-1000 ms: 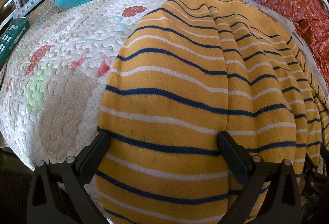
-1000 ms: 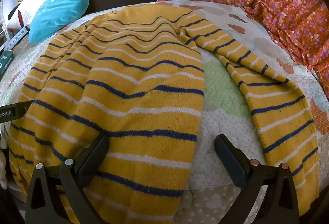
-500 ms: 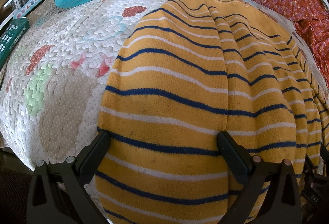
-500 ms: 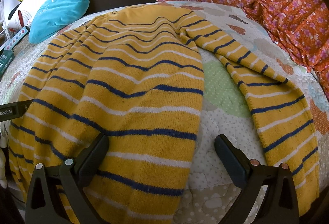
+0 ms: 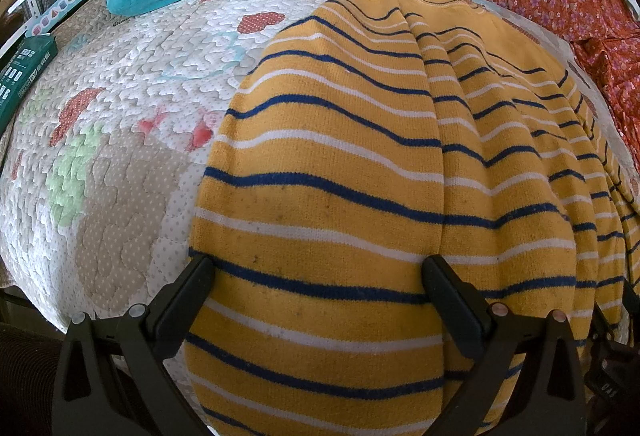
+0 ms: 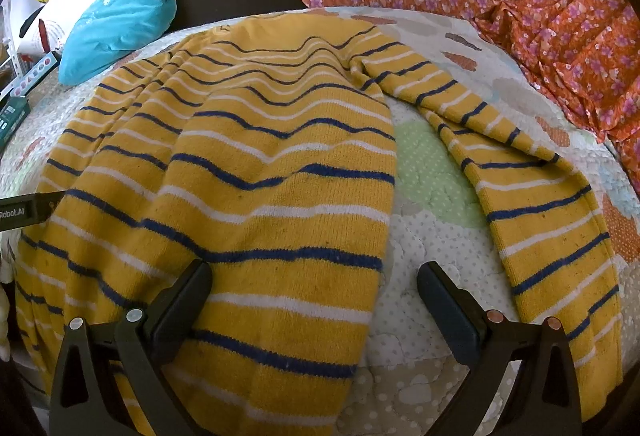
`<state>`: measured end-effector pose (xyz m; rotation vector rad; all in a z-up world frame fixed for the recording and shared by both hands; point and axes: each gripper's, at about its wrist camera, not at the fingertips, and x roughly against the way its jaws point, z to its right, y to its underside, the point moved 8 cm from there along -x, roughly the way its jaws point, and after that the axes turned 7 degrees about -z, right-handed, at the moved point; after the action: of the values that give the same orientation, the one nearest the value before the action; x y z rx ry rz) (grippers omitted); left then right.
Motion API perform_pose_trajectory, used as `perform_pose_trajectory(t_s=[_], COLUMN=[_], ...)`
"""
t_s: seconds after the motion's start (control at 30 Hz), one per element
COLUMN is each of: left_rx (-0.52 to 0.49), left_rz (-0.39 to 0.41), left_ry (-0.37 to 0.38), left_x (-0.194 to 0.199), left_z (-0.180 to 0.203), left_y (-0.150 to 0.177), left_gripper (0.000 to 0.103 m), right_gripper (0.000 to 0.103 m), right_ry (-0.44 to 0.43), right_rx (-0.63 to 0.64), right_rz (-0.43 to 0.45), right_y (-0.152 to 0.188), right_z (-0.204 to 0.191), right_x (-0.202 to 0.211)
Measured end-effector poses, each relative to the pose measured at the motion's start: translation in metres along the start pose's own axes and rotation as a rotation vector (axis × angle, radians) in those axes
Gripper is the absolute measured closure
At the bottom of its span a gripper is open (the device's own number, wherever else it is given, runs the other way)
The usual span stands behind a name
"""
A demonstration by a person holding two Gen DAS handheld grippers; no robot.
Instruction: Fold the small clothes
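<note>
A: Where's the yellow knit sweater with navy and white stripes [image 6: 280, 176]?

B: Spread on the quilted patchwork bed cover [image 5: 120, 84], neckline far, hem near; long axis runs away from both cameras. One sleeve [image 6: 532, 204] lies out to the right.

A: And the grippers?

B: The left gripper [image 5: 316, 272] and right gripper [image 6: 314, 276] are both wide open, holding nothing, over the hem.

A: Risks?

B: Likely pinching quilt with the knit, or one layer only, skewing the fold.

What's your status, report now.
Left gripper and right gripper open, hovering. Striped sweater flat on quilt, one sleeve spread. Nothing blocking.
</note>
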<state>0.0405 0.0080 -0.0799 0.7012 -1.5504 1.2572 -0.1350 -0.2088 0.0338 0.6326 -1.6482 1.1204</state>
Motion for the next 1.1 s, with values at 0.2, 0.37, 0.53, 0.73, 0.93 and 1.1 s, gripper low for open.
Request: perform_pose_trajectory(t_s=[0.2,0.37,0.53,0.73,0.93,1.1], left_rx=[0.0,-0.001,0.0,-0.006,-0.01,0.014], left_rz=[0.0,0.001,0.002,0.004,-0.055,-0.081], left_ry=[0.0,0.001,0.002,0.003,0.014,0.044], left_x=[0.0,0.0,0.0,0.0,-0.001,0.0], left_z=[0.0,0.0,0.0,0.006,0.006,0.007], left_y=[0.0,0.0,0.0,-0.006,-0.011,-0.01], left_gripper=[0.0,0.0,0.0,0.0,0.0,0.001], right_gripper=[0.0,0.0,0.0,0.0,0.0,0.0], right_ry=[0.008,0.016,0.023,0.036,0.031,0.031], right_rx=[0.009,0.015,0.02,0.025,0.016,0.021], right_rz=[0.009,0.024,0.05,0.1,0.127,0.1], right_y=[0.002,0.004,0.005,0.005,0.004,0.005], right_z=[0.001,0.001,0.001,0.002,0.002,0.002], right_x=[-0.001,-0.001,0.0,0.0,0.002,0.001])
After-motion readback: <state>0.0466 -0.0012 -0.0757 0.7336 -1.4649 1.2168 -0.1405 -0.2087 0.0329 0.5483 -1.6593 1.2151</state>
